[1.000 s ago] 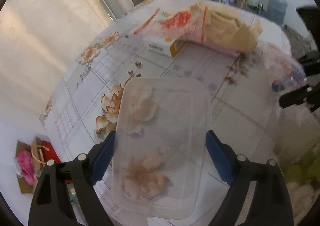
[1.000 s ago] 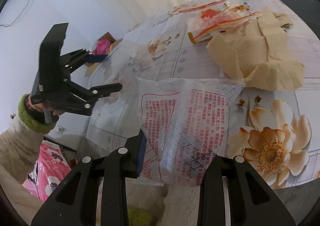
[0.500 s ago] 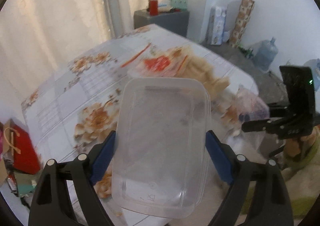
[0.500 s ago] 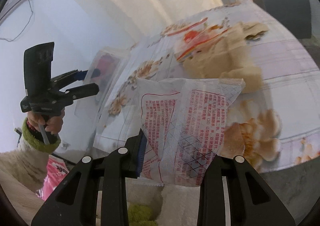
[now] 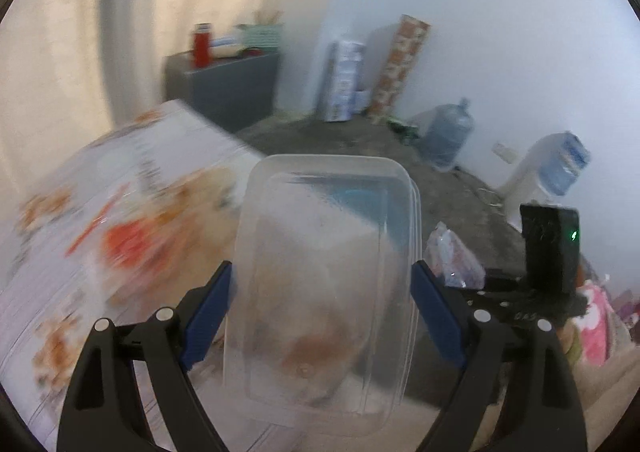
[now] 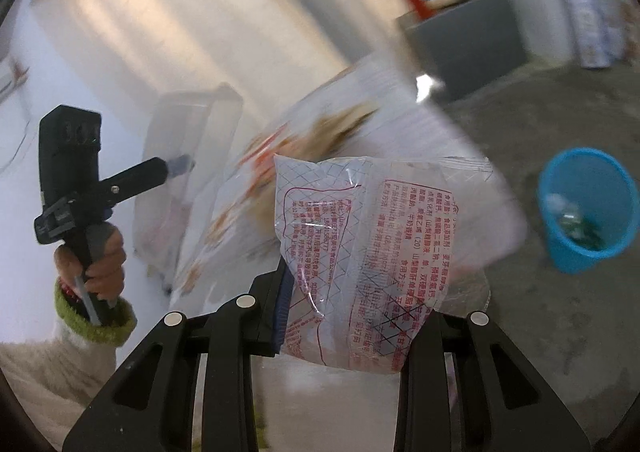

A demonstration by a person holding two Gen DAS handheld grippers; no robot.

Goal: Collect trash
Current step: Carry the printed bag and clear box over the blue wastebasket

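My left gripper is shut on a clear plastic food container, held in the air beside the table; this gripper also shows in the right wrist view with the container blurred. My right gripper is shut on a clear plastic bag with red print; the bag also shows in the left wrist view at the right. A blue bin with some trash inside stands on the floor to the right, and shows faintly through the container.
The flowered table is at the left with beige paper and a red-printed wrapper, blurred. A grey cabinet, rolls and packs against the wall, and water jugs stand on the grey floor.
Both grippers have swung right, away from the table toward the floor, still holding the container and the bag. The blue bin has come into view.
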